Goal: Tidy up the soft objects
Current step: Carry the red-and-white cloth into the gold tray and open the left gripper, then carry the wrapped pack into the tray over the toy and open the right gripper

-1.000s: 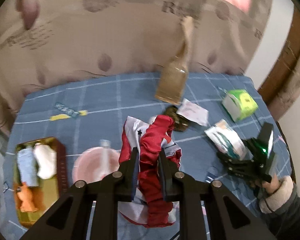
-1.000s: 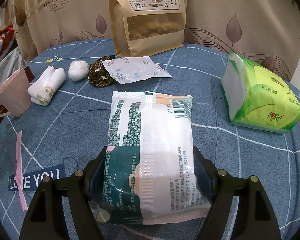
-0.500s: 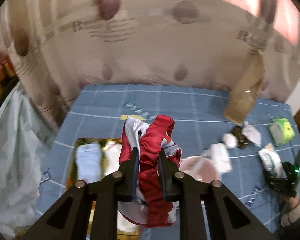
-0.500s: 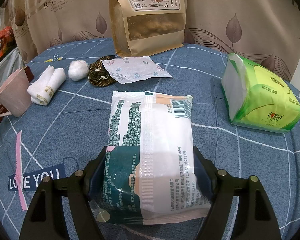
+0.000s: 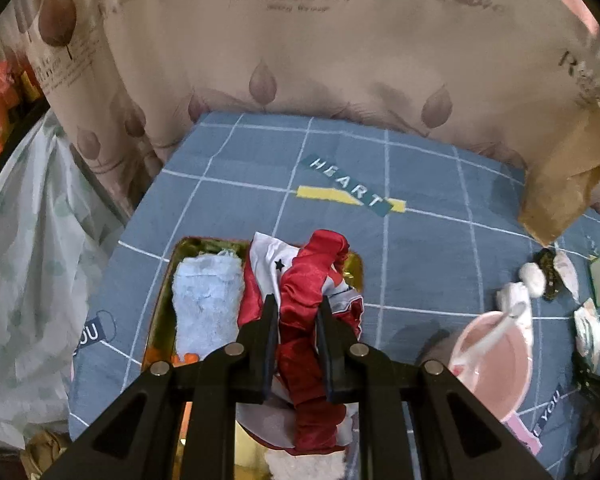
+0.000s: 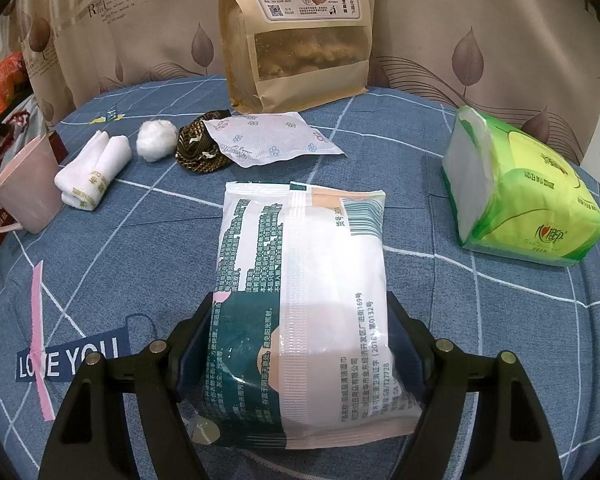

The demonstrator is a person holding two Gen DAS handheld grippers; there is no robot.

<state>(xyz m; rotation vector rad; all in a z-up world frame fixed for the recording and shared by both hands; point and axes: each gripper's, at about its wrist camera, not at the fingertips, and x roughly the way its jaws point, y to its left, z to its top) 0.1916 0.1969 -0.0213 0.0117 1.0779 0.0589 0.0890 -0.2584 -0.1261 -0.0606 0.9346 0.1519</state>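
Left tool (image 5: pixel 296 320) clenched narrowly on red-and-white cloth (image 5: pixel 308 280); right tool (image 6: pixel 300 344) spread wide, gripping wipes packet (image 6: pixel 300 280)

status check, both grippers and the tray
Left gripper shut on red cloth, over gold tray. Right gripper around wipes pack on table. Blue towel already in tray.

a pink mug (image 6: pixel 24 184) stands on the blue checked cloth (image 6: pixel 420 280), a brown paper bag (image 6: pixel 296 32) leans upright against the leaf-print curtain (image 6: pixel 480 28) behind.
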